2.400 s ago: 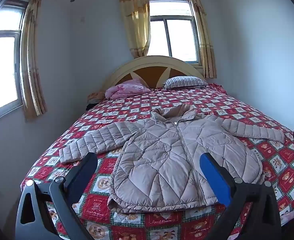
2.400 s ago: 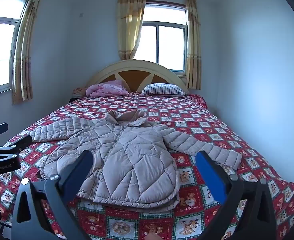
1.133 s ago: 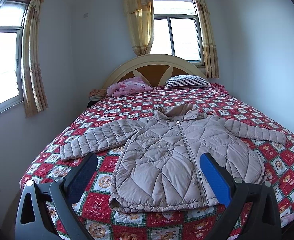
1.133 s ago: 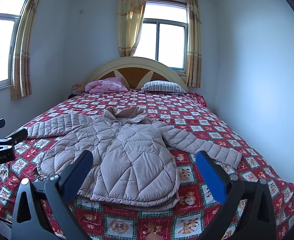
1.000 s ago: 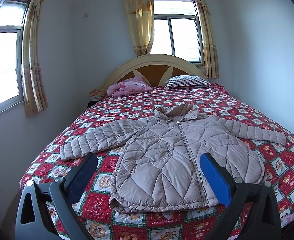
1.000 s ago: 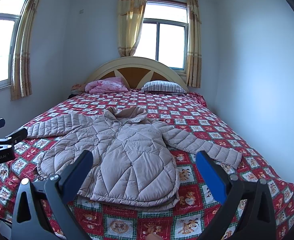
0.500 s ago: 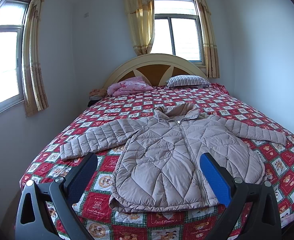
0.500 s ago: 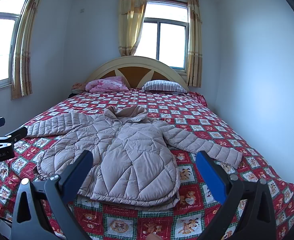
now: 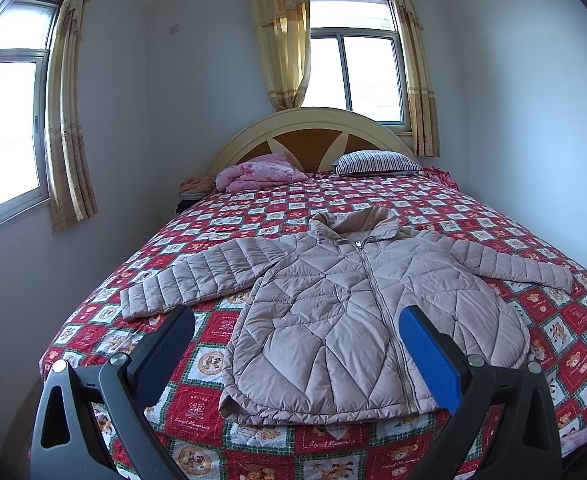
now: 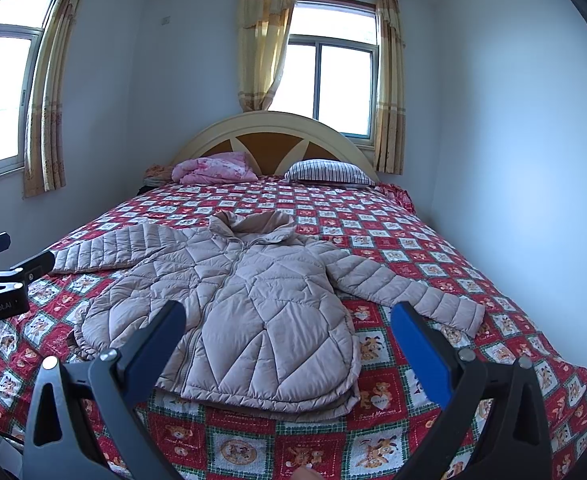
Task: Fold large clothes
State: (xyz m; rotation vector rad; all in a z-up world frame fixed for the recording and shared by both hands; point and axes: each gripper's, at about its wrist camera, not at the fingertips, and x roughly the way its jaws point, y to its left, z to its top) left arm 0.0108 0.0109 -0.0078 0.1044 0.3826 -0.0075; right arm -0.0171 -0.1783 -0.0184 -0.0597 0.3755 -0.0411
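on the bed (image 9: pixel 433 204) near its foot lies a beige jacket (image 9: pixel 357 312), front up, zipped, both sleeves spread out to the sides. the left gripper (image 9: pixel 297 344) and right gripper (image 10: pixel 289 336) hang above the foot edge, jaws wide apart, holding nothing. a pink blanket (image 9: pixel 259 170) and striped pillow (image 9: pixel 377 162) sit by the headboard (image 9: pixel 309 134).

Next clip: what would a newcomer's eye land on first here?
The beige quilted jacket, spread flat and zipped with both sleeves out, near the foot of the bed. Under it, the loud red checkered bedspread. Both grippers, left and right, hover at the foot, jaws open and empty.
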